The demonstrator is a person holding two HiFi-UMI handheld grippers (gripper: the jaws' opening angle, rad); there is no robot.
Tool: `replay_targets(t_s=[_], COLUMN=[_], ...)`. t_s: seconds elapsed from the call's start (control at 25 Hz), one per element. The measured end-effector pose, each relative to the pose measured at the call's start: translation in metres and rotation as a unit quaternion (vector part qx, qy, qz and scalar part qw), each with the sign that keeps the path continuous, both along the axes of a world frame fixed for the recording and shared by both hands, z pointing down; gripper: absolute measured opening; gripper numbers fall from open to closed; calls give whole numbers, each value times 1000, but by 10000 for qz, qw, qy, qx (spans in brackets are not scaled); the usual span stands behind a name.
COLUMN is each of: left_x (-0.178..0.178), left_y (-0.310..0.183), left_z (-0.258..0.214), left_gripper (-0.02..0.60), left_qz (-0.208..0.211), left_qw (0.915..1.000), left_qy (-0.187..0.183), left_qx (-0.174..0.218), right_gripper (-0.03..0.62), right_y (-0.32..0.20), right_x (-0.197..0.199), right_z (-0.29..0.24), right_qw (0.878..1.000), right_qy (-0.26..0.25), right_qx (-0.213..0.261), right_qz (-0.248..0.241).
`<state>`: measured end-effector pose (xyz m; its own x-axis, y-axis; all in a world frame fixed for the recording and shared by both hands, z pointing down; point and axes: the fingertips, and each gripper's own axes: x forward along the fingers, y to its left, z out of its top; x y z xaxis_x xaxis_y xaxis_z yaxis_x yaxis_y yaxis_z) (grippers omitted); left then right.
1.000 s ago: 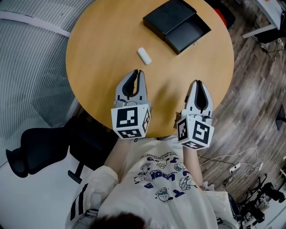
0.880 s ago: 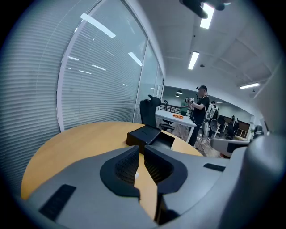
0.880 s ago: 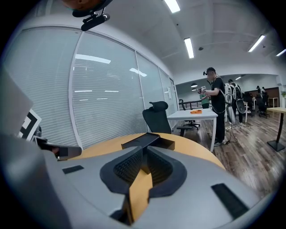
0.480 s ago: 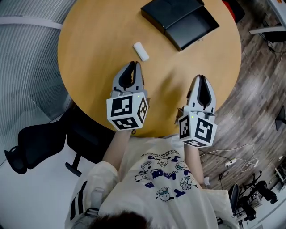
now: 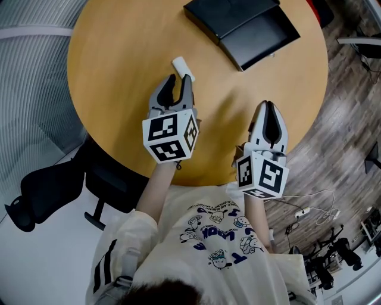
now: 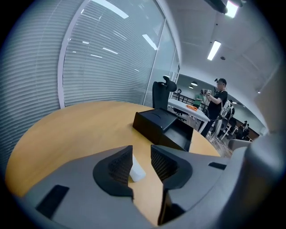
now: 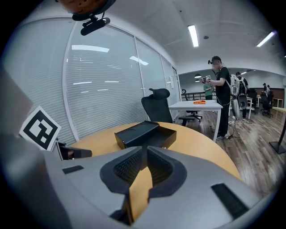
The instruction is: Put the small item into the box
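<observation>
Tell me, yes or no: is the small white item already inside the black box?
No, the small white item lies on the wooden table, apart from the black box.

Wood-plank floor [image 5: 350,113], black office chair [image 5: 44,193]

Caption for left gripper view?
Left gripper, jaws just opening, white small item seen ungripped in their gap on the table, open black box beyond.
</observation>
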<state>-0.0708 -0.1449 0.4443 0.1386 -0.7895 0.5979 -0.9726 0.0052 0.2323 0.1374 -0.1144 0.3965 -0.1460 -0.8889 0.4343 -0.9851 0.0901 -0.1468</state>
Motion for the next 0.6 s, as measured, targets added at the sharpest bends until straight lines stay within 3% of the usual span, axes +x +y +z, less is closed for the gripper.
replay_targets(t_s=[0.6], left_x=[-1], left_y=[-10], left_z=[63], left_gripper=[207], left_qz=[-407], left_qw=[9939], left_qy=[244], left_qx=[-996], right_gripper=[49], right_y=[-20], right_x=[-2], right_z=[29], right_qw=[9992], right_qy=[-34], right_qx=[-377], right_qz=[-143])
